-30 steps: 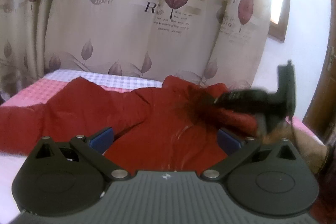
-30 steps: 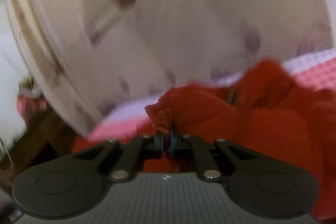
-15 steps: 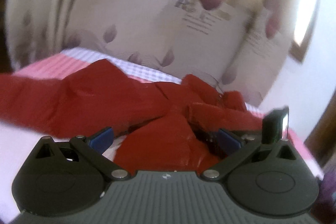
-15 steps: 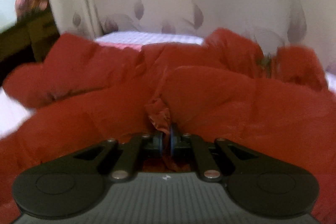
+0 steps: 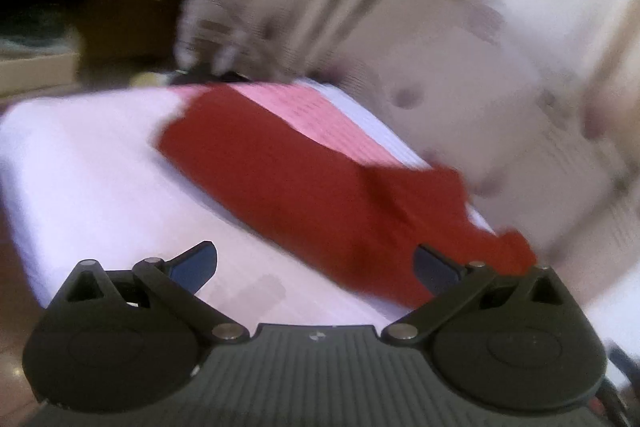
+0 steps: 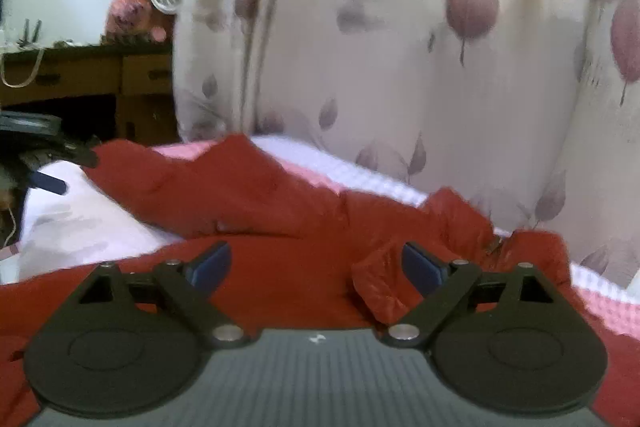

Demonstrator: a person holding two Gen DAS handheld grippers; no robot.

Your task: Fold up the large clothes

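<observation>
A large red jacket (image 6: 280,195) lies spread on the bed (image 6: 80,223). In the right wrist view my right gripper (image 6: 316,267) is open just above the jacket's body, with a folded-over red cuff (image 6: 380,283) lying by its right finger. In the blurred left wrist view my left gripper (image 5: 316,267) is open and empty over the white bedcover (image 5: 88,163), with a long red sleeve (image 5: 280,179) stretching away ahead of it. The left gripper also shows at the far left of the right wrist view (image 6: 44,159), near the sleeve's end.
A leaf-patterned curtain (image 6: 400,47) hangs close behind the bed. A dark wooden desk (image 6: 88,75) with clutter stands at the left. The bedcover has pink and white checked bands (image 5: 320,115) along the far edge.
My right gripper has opened and let go of the red cuff, which now lies on the jacket. My left gripper has swung left towards the sleeve's end.
</observation>
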